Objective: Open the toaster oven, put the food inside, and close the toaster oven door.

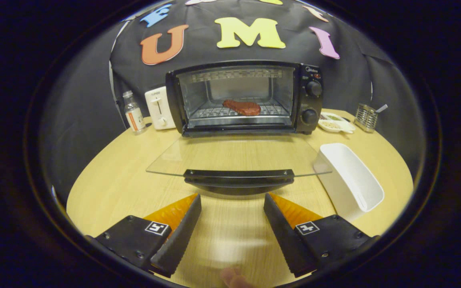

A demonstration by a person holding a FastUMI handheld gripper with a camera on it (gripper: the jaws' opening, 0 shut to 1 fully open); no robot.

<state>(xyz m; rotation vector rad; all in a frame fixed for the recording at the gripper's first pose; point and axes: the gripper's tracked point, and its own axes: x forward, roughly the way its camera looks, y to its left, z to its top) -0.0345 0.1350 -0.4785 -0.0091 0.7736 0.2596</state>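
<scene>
I'm holding the gripper (232,196) open, empty, just short of the door handle (238,176) | steak (242,107) sitting inside | risking glass door (234,154) slamming if I'm lifting off-centre.

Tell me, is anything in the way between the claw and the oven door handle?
Nothing visible. The claw is open and holds nothing, and the door handle sits just ahead of its fingers over bare table. The white container stands off to the side. The meat already lies on the rack inside the toaster oven.
</scene>
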